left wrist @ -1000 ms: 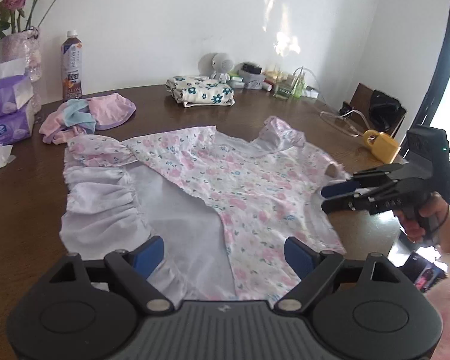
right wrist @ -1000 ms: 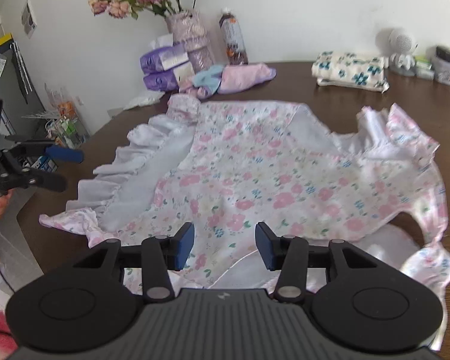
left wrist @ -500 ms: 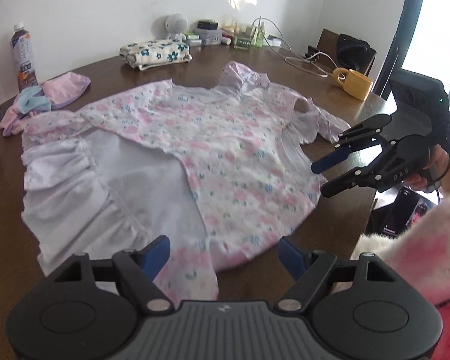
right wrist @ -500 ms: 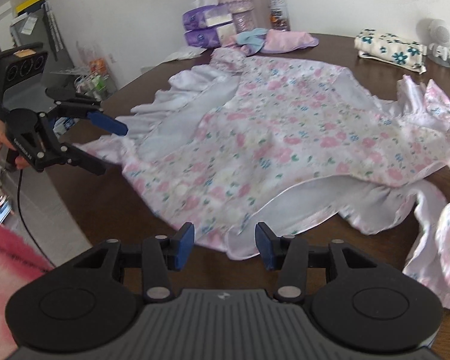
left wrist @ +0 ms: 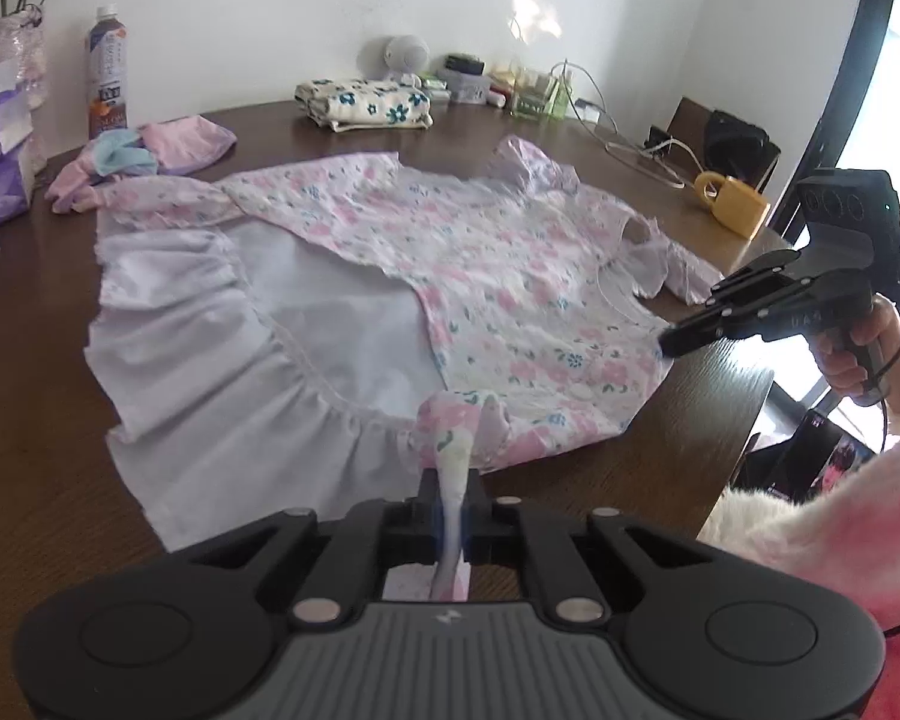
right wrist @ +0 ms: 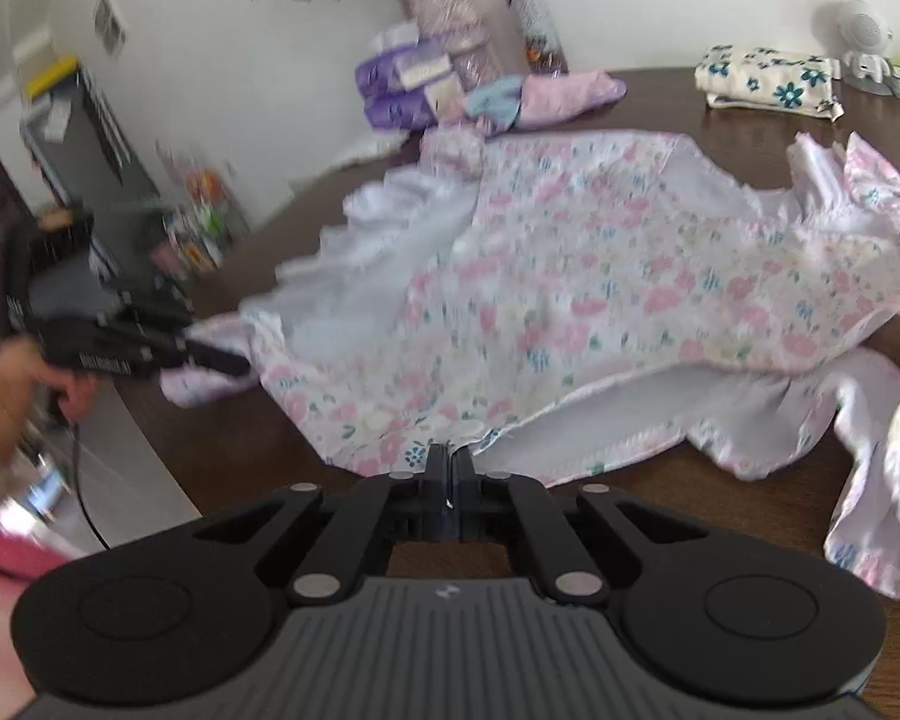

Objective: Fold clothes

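A bit of the dress (left wrist: pixel 450 252) is pinched between the closed fingers of the left gripper (left wrist: pixel 450 519), at the near edge of the table (left wrist: pixel 24 480). The pinched cloth is pulled up into a thin strip. The near hem is gripped by the right gripper (right wrist: pixel 450 468) too, with its fingers pressed tight together on the cloth (this view is blurry). The dress is spread flat across the brown table, with pink and blue flowers on top and plain white lining showing on one side. A hand (left wrist: pixel 858 354) is seen on the right gripper's handle. Farther back, a small pile (left wrist: pixel 144 150) of pink and blue cloth is seen beside the dress. A folded cloth (left wrist: pixel 366 105) with blue flowers is set near the wall. A bottle (left wrist: pixel 107 84) and a yellow mug (left wrist: pixel 729 204) are seen on the table too, well apart.
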The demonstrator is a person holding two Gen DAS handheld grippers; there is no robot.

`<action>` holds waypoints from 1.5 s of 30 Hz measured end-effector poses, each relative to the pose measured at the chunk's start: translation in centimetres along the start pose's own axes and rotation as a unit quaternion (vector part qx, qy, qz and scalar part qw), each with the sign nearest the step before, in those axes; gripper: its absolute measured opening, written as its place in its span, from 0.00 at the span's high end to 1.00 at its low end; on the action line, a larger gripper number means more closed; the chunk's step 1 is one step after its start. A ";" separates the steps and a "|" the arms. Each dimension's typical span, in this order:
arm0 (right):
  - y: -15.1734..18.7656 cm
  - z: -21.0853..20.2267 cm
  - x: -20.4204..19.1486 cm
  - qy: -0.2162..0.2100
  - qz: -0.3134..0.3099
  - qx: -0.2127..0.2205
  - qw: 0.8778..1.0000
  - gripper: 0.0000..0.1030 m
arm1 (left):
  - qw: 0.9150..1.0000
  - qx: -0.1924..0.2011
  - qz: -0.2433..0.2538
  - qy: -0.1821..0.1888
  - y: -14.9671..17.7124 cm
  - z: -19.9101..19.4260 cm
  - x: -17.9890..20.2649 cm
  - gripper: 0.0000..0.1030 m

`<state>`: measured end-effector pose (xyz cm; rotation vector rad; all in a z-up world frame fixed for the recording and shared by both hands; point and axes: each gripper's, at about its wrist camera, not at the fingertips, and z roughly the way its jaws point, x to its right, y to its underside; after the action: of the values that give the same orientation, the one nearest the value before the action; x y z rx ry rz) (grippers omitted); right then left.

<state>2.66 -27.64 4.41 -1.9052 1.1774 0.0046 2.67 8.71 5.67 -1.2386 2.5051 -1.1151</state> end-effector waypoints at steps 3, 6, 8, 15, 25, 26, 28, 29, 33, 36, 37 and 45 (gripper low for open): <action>-1.8 -1.7 -0.1 -0.016 0.002 0.031 0.999 0.99 | 1.000 0.011 0.002 0.002 -1.2 -1.5 -0.3 0.95; -3.2 -1.3 -0.2 -0.005 -0.001 0.022 1.000 0.99 | 1.000 0.008 -0.002 0.015 -2.2 -2.2 -0.6 0.95; -4.3 -1.5 -0.1 0.000 -0.003 0.037 0.999 0.99 | 0.999 0.007 -0.002 0.036 -2.9 -2.7 -0.8 0.95; -5.5 3.7 3.6 0.043 0.081 -0.014 0.996 0.97 | 0.997 -0.028 -0.064 0.016 -4.3 1.2 -5.2 0.76; -2.2 3.0 4.3 -0.013 0.091 -0.009 0.996 0.64 | 0.988 0.022 -0.144 0.048 0.0 -0.1 -7.3 0.40; -2.3 3.3 4.5 -0.013 0.091 -0.013 0.996 0.67 | 0.987 0.025 -0.147 0.050 0.1 0.0 -7.2 0.43; -2.5 3.9 4.7 -0.023 0.100 -0.016 0.995 0.96 | 0.986 0.032 -0.154 0.055 0.3 0.1 -7.2 0.66; -2.9 3.6 4.8 -0.030 0.107 -0.009 0.994 1.00 | 0.986 0.035 -0.155 0.056 0.4 0.1 -7.1 1.00; -5.7 -0.3 4.4 -0.058 0.092 0.058 0.992 1.00 | 0.991 0.079 -0.109 0.025 -2.0 -3.2 -6.2 0.98; -6.9 -3.1 3.3 -0.056 0.042 0.091 0.993 1.00 | 0.990 0.121 -0.076 0.019 -3.8 -6.6 -5.6 0.98; -6.8 -3.0 3.0 -0.054 0.030 0.080 0.995 1.00 | 0.990 0.121 -0.064 0.019 -4.0 -7.0 -5.2 0.98; -1.4 2.9 3.1 -0.048 0.036 -0.078 0.995 0.99 | 0.997 -0.045 -0.051 0.021 0.8 -1.1 -3.7 0.95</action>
<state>6.53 -27.68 2.24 -1.9724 1.2098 0.2316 4.14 12.37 5.21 -1.3961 2.5753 -1.0697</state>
